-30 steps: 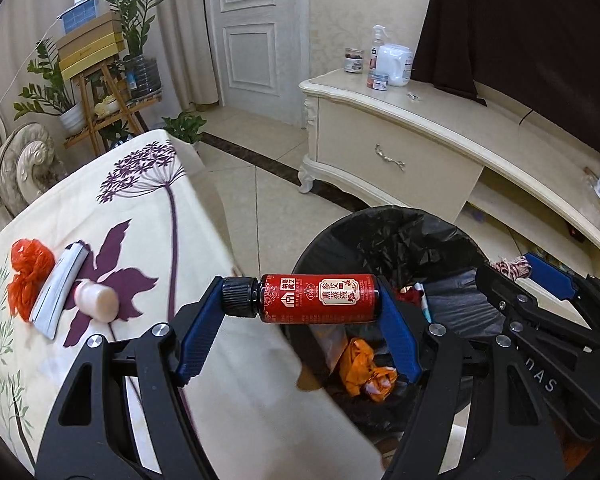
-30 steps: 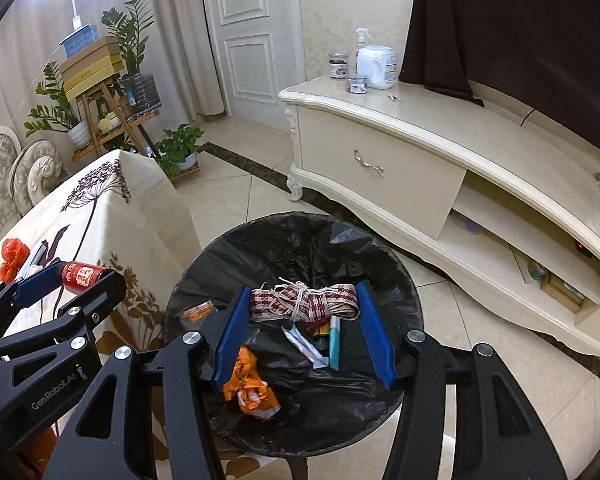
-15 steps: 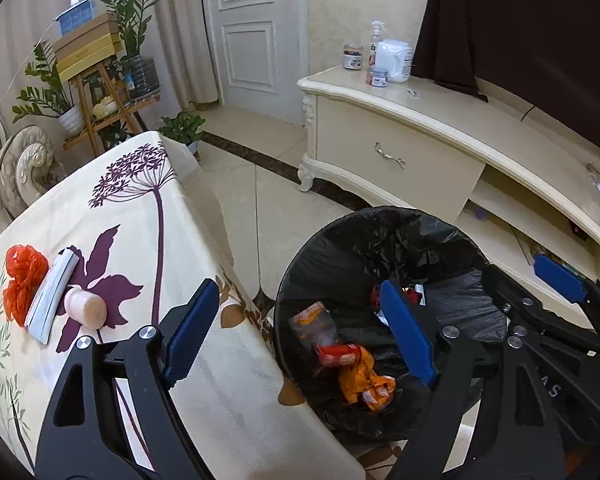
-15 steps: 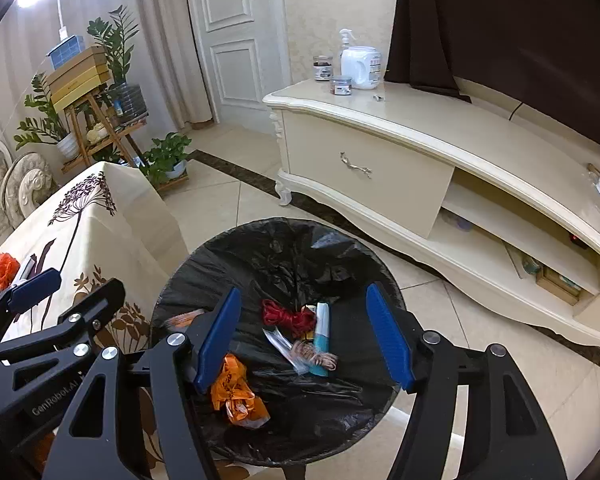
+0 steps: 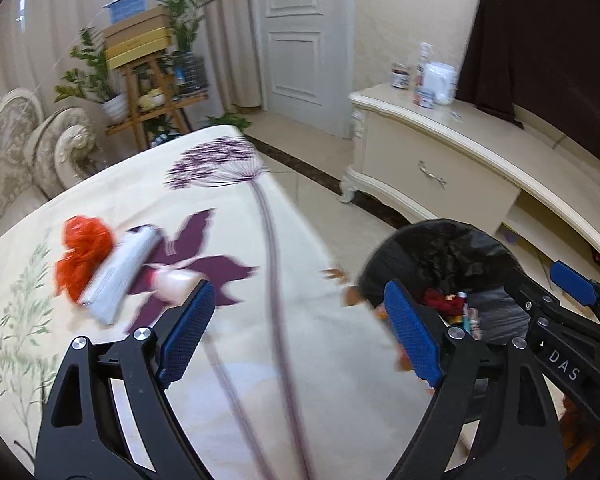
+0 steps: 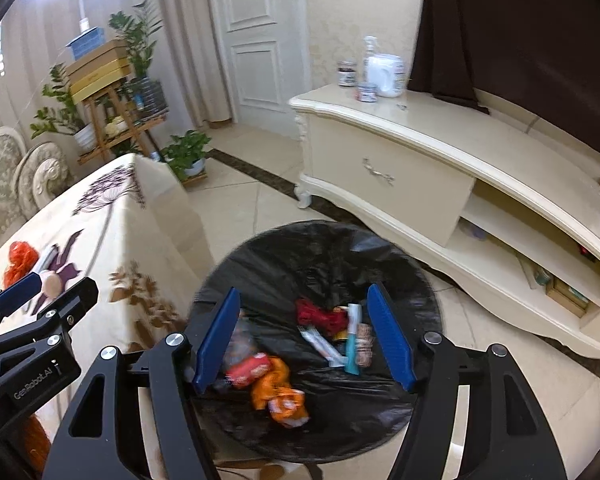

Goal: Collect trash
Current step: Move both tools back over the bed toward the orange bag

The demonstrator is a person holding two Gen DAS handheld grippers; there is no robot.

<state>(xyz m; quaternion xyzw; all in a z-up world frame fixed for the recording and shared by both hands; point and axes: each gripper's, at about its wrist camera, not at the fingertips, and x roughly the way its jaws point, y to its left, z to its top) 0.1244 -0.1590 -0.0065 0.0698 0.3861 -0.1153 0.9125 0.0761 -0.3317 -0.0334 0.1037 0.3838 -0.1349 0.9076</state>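
A bin lined with a black bag [image 6: 412, 280] stands on the floor beside the table and holds several pieces of trash, among them an orange wrapper [image 6: 278, 394] and a red bundle [image 6: 320, 314]. My right gripper [image 6: 304, 338] is open and empty above the bin. My left gripper [image 5: 296, 330] is open and empty over the table's cloth [image 5: 260, 360]. On the table to its left lie an orange mesh ball [image 5: 82, 254], a grey tube [image 5: 118, 274] and a small white bottle [image 5: 176, 282]. The bin [image 5: 440, 252] shows at the right in the left wrist view.
A cream TV cabinet [image 6: 420, 168] with jars and a spray bottle stands behind the bin. A white door, a wooden plant stand [image 5: 148, 96] and a sofa arm [image 5: 56, 144] are at the back left. Tiled floor lies between table and cabinet.
Both grippers opened and dropped their loads, the red bottle and the checked bundle, into the bin. The left gripper has since swung left over the table; the right stays above the bin.
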